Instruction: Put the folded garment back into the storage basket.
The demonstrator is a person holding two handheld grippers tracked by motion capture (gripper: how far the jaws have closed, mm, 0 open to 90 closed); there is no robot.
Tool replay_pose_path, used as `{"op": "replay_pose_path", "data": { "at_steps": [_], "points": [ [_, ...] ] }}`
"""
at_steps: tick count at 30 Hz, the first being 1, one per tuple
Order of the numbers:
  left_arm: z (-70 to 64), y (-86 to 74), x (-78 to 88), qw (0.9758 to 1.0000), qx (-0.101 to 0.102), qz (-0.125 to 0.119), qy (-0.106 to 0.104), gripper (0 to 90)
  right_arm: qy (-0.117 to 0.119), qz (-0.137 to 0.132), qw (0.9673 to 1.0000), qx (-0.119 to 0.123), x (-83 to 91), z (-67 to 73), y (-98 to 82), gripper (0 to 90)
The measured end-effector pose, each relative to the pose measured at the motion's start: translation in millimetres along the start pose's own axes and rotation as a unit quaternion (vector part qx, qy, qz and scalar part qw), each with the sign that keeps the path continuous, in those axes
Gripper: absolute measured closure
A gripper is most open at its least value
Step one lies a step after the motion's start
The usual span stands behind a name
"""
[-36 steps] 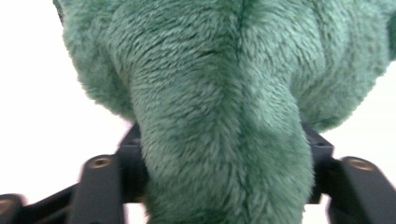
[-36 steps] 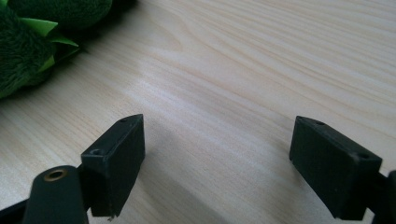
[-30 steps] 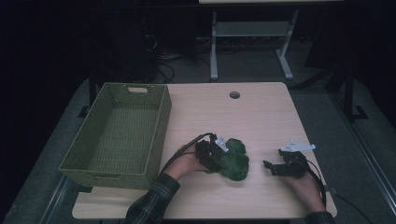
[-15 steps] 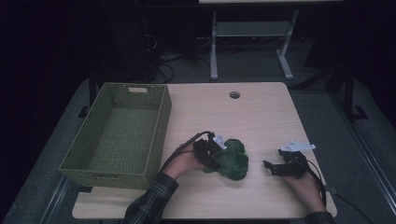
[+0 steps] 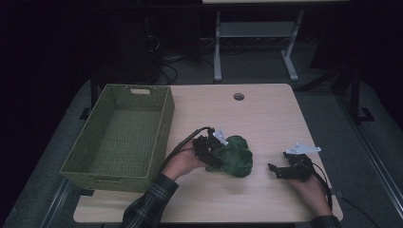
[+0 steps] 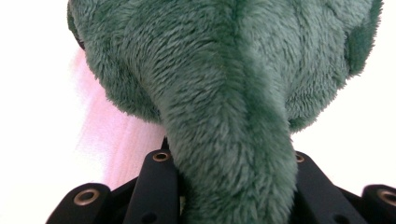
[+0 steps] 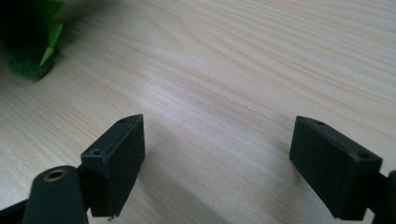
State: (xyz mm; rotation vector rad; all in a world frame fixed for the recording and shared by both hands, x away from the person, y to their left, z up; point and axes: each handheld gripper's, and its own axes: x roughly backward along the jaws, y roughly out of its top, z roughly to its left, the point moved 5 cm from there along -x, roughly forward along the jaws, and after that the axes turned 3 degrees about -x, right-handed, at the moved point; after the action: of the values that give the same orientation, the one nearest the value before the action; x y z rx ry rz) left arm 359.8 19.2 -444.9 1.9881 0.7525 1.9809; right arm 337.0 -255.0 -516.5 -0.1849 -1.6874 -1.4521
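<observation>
Pinched between the just-narrowed jaws of the left gripper [image 5: 214, 151] is a green plush toy [image 5: 235, 161], bulging beyond them; the right gripper [image 5: 278, 170] is spread wide over bare table [image 5: 266, 114].

no legible text — no labels, no signs

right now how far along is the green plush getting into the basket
Done: the left gripper is clamped on a fold of the green plush toy, its jaws having just closed further. In hand: the toy is at the table middle, beside the green basket. Left: carrying it into the basket. The right gripper waits open over bare wood.
</observation>
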Motion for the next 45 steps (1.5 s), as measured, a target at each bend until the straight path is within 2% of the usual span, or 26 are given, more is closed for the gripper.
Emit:
{"op": "replay_pose_path", "data": {
  "at_steps": [12,20,28,29,34,39,45],
  "points": [
    [1.2,15.3,45.7,0.9998,0.012,-0.012,0.012,69.4,0.000,0.000,1.0000,0.000,0.0,0.0,0.0,17.8],
    [6.9,14.0,76.0,0.9992,0.018,-0.024,0.025,69.2,0.001,0.005,1.0000,0.001,-0.7,0.6,-0.2,13.3],
    [15.4,1.2,110.5,0.9978,0.032,-0.027,0.052,69.1,-0.004,0.009,1.0000,0.000,-1.6,-0.4,-0.2,8.8],
    [17.2,-3.0,118.7,0.9974,0.037,-0.028,0.056,69.2,-0.004,0.009,0.9999,-0.001,-1.7,-0.4,-0.2,7.9],
    [21.1,-11.5,134.2,0.9961,0.047,-0.033,0.067,69.2,-0.010,0.017,0.9998,-0.005,-3.3,-0.6,-0.3,2.2],
    [27.1,-22.9,153.7,0.9940,0.059,-0.034,0.085,69.1,-0.011,0.018,0.9998,-0.007,-3.6,-0.9,-0.4,1.6],
    [32.8,-40.0,173.4,0.9899,0.082,-0.045,0.106,69.1,-0.011,0.018,0.9997,-0.008,-3.6,-0.9,-0.4,1.7]
  ]
}}
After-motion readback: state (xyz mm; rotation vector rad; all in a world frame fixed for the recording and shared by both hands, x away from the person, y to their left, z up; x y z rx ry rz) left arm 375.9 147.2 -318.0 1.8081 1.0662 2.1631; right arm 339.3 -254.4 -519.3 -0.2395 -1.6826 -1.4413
